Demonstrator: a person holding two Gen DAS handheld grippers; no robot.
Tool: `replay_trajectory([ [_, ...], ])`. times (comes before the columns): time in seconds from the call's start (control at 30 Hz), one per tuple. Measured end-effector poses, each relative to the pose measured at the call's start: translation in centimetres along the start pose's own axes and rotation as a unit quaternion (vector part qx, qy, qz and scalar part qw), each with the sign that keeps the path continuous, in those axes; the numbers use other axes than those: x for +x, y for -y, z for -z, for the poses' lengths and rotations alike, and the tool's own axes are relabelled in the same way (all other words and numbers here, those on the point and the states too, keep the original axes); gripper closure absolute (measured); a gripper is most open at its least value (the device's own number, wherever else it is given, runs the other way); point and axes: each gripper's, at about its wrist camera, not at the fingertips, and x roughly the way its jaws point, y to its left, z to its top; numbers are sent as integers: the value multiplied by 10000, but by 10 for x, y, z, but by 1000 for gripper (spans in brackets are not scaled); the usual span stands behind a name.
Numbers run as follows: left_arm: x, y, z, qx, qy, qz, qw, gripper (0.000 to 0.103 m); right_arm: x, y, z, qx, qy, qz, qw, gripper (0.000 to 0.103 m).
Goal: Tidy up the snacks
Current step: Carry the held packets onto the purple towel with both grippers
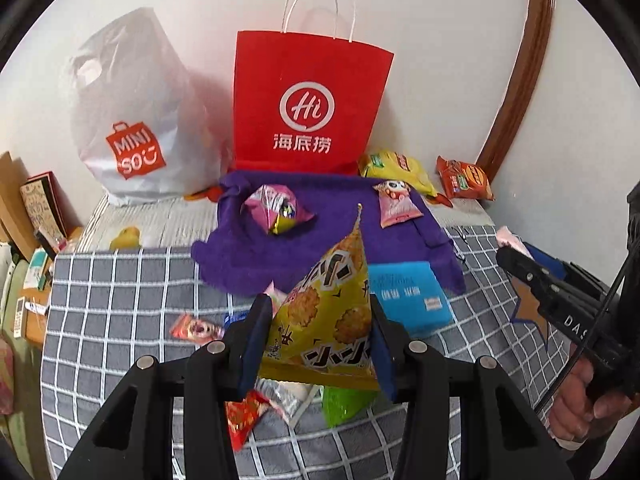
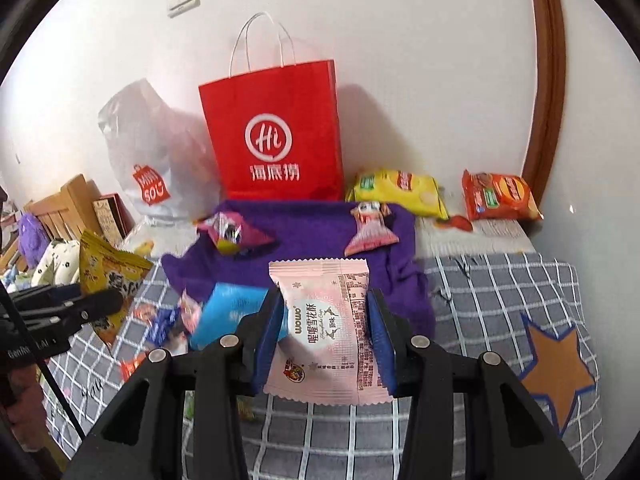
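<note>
My left gripper (image 1: pixel 318 336) is shut on a yellow triangular snack pack (image 1: pixel 328 312), held above the checked bedspread (image 1: pixel 120 300). It also shows in the right wrist view (image 2: pixel 108 276). My right gripper (image 2: pixel 324 332) is shut on a pink flat snack packet (image 2: pixel 326 328), held above the bed. A purple cloth (image 1: pixel 320 236) lies ahead with a magenta triangular snack (image 1: pixel 276 208) and a small pink packet (image 1: pixel 396 202) on it. Loose snacks lie under my left gripper: a red one (image 1: pixel 240 416), a green one (image 1: pixel 344 404), a blue box (image 1: pixel 408 296).
A red paper bag (image 1: pixel 308 100) and a white plastic bag (image 1: pixel 128 120) stand against the wall. A yellow chip bag (image 2: pixel 400 188) and an orange pack (image 2: pixel 500 196) lie at the back right. A star patch (image 2: pixel 556 368) marks the bedspread. Boxes and clutter sit left.
</note>
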Motion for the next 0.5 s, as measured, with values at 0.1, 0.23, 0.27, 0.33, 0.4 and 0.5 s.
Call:
replay_trajectory([
  [0.1, 4, 2, -12, -32, -28, 18, 10000, 59, 5, 2, -18, 13, 41, -29, 10000, 61],
  [0.23, 14, 4, -31, 12, -64, -7, 10000, 59, 16, 4, -41, 29, 65, -105, 9999, 61],
  [0.27, 17, 4, -36, 23, -62, -30, 10000, 59, 19, 4, -46, 24, 77, -103, 9999, 61],
  [0.33, 24, 2, -48, 19, -49, -79, 10000, 59, 28, 3, -58, -22, 98, -97, 9999, 61],
  [0.4, 31, -1, -58, 15, -47, -102, 9999, 59, 39, 3, -70, -36, 96, -118, 9999, 61],
  [0.5, 43, -7, -77, -10, -25, -160, 9999, 59, 56, 3, -83, -51, 76, -145, 9999, 61],
])
